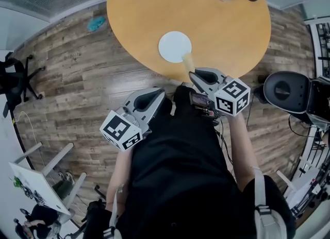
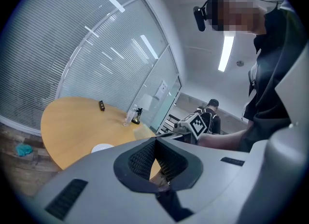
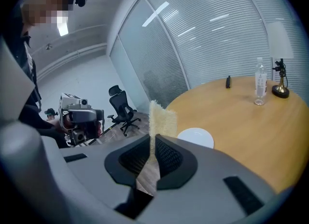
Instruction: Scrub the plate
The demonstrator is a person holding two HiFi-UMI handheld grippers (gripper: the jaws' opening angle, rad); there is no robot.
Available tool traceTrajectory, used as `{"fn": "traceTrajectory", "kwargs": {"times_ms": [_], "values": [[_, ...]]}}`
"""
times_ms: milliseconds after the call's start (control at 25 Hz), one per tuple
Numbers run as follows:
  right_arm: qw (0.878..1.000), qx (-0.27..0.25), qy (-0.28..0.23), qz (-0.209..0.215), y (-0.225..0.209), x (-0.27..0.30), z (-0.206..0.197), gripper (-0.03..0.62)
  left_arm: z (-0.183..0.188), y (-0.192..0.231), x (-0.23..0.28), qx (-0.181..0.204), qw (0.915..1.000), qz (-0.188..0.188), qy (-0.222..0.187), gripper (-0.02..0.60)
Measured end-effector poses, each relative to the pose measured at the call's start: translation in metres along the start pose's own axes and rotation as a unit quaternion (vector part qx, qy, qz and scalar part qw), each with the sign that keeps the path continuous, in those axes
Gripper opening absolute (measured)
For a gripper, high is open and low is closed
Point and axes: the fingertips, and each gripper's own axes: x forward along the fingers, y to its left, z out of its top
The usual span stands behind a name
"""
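The right gripper (image 1: 193, 74) pinches a yellow sponge (image 1: 187, 62) upright. The white plate (image 1: 175, 46) lies on the round table (image 1: 221, 32) just ahead of it, slightly left. The left gripper (image 1: 159, 94), jaws together and empty, hangs farther back.

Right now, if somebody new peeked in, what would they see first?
Probably the big round wooden table, with a white plate lying near its close edge. Just in front of the plate, the right gripper pinches a yellow scrubbing pad that points toward the plate. The left gripper hangs shut and empty, off the table.
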Motion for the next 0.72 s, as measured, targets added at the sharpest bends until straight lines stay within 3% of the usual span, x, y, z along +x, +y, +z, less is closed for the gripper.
{"fn": "traceTrajectory", "kwargs": {"times_ms": [720], "values": [[0.989, 0.045, 0.143, -0.012, -0.062, 0.122, -0.048, 0.038, -0.007, 0.01, -0.03, -0.023, 0.9982, 0.056, 0.0, 0.011]]}}
